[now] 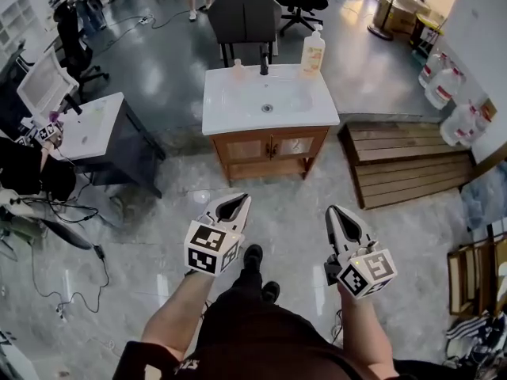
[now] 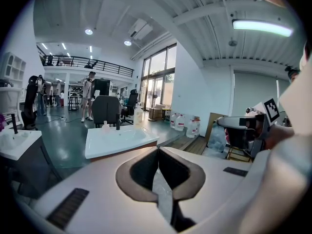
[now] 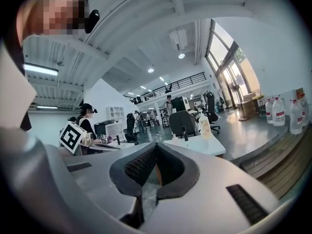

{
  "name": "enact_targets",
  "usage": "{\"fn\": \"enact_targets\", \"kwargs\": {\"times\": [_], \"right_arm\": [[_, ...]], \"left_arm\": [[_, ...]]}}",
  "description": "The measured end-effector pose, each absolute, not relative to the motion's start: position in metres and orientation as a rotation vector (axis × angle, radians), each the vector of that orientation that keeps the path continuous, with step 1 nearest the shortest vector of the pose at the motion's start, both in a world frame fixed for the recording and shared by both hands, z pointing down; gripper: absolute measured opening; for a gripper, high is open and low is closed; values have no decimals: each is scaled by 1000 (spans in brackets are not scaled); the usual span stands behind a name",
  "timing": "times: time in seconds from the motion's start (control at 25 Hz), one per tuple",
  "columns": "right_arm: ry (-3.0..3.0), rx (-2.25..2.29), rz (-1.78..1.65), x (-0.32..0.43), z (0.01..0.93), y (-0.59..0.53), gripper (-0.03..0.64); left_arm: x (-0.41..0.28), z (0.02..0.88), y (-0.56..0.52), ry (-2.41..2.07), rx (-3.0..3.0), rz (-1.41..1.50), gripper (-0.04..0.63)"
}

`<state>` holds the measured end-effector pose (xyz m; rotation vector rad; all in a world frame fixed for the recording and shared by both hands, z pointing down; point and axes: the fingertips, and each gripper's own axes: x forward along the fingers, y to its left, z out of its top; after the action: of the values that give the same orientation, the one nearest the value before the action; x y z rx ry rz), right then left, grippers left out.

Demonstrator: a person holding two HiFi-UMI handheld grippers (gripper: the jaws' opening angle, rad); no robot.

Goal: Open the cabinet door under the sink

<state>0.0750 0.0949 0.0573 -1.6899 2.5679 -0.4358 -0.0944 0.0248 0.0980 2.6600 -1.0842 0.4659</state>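
Observation:
A white sink [image 1: 267, 98] sits on a wooden cabinet with two doors [image 1: 269, 147] in the head view, both doors closed. My left gripper [image 1: 238, 203] and right gripper [image 1: 333, 213] hang over the grey floor well short of the cabinet, both shut and empty, tips pointing toward it. From the left gripper view the sink top [image 2: 118, 138] lies ahead beyond the shut left gripper [image 2: 158, 152], and the right gripper's body shows at the right. The right gripper view has the sink [image 3: 197, 144] beyond the shut right gripper [image 3: 156, 148].
A soap bottle [image 1: 313, 52] and black tap [image 1: 264, 58] stand on the sink. Wooden pallets [image 1: 404, 163] lie right of the cabinet, a dark desk [image 1: 103, 129] left of it. Water jugs [image 1: 455, 93] line the right wall. Cables [image 1: 55, 212] trail on the left floor.

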Motion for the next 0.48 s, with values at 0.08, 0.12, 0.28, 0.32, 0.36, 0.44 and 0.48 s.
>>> {"fn": "enact_targets", "kwargs": {"times": [0.08, 0.12, 0.28, 0.32, 0.36, 0.44, 0.48], "right_arm": [[2585, -1673, -449, 73, 62, 78, 14], [2595, -1664, -458, 72, 65, 68, 14], [2653, -1637, -477, 69, 77, 13, 14], [2670, -1628, -474, 68, 79, -6, 14], [2685, -1621, -468, 66, 81, -26, 14], [2704, -1630, -450, 63, 79, -69, 14], [2709, -1644, -439, 61, 76, -90, 14]], "left_arm": [[-96, 105, 9, -1095, 2643, 462, 18], [-97, 108, 0, -1097, 2636, 462, 18], [-100, 124, -46, -1116, 2615, 457, 18], [-101, 129, -61, -1123, 2606, 447, 18], [-102, 134, -78, -1129, 2595, 435, 18], [-104, 143, -111, -1139, 2573, 419, 18], [-105, 146, -126, -1145, 2567, 421, 18]]}}
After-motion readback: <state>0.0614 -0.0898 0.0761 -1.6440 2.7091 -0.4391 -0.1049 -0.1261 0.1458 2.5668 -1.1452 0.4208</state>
